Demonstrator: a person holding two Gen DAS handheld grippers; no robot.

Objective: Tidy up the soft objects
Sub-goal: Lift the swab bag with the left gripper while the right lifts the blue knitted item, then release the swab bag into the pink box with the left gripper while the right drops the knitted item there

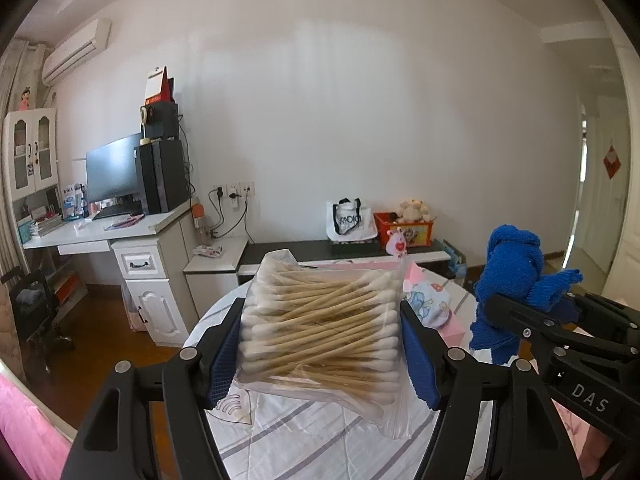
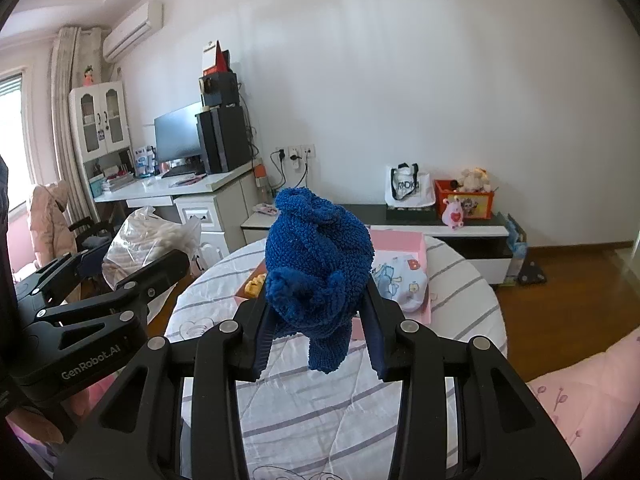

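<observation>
The left gripper (image 1: 322, 344) clamps a clear bag of cotton swabs (image 1: 320, 332) above the striped cloth (image 1: 320, 440), sticks lying left-to-right; only this view shows them singly. The right gripper (image 2: 318, 320) pinches a blue towel (image 2: 316, 276), bunched upward, its tail hanging down. Beyond, the pink box (image 2: 400, 242) is half hidden by it.

Left tongs (image 1: 322, 338) clamp a bag of cotton swabs (image 1: 320, 332) (right tongs (image 1: 532, 304) pinch blue towel (image 1: 512, 276)).
</observation>
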